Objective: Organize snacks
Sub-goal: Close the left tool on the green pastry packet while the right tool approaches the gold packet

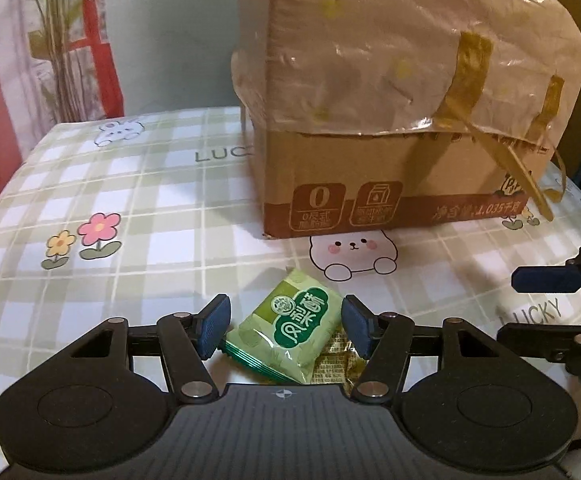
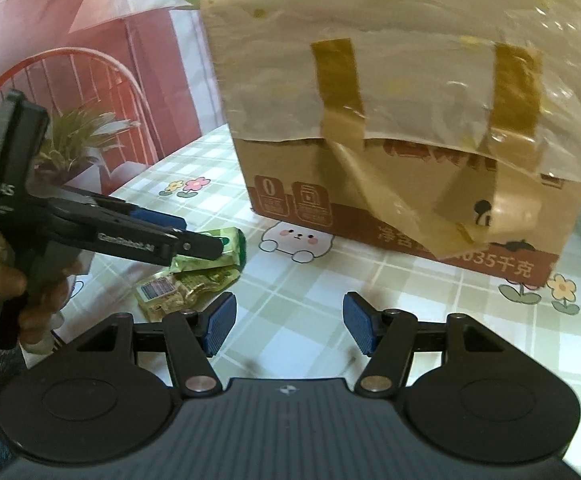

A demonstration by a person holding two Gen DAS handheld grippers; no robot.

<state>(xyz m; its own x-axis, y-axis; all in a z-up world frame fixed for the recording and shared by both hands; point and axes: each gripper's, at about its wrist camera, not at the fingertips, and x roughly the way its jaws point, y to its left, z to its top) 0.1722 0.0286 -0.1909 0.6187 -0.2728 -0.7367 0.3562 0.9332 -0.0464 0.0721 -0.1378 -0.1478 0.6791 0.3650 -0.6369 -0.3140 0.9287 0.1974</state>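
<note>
Between the blue pads (image 1: 213, 326) of the left gripper (image 1: 286, 326): a green snack packet (image 1: 286, 330), tilted, one pad at each side edge, apparently pinched or about to be; contact not certain from the left wrist view, though in the right wrist view looks held and lifted a little off the checked tablecloth (image 1: 138, 208). Just beneath and behind the fingers, more wrapped snacks (image 2: 170, 290) lying loose on the cloth, one with a barcode label up. Likely light, soft and crinkly, foil-slick, contents probably crumbly; best taken across the flat body near the middle with gentle pressure, not by the sealed end, which could slip. Beyond the fingertips, well apart, a cardboard box (image 1: 370, 184) draped with a taped plastic sheet (image 1: 410, 48), presumably the place for snacks, though no opening visible from either view.

Left gripper (image 2: 214, 240) held low and roughly level, angled slightly down toward the pile, gripped by a hand (image 2: 30, 276). Right gripper (image 2: 288, 324) hovering beside it, fingers spread wide with nothing between them, pointed at the box front.
</note>
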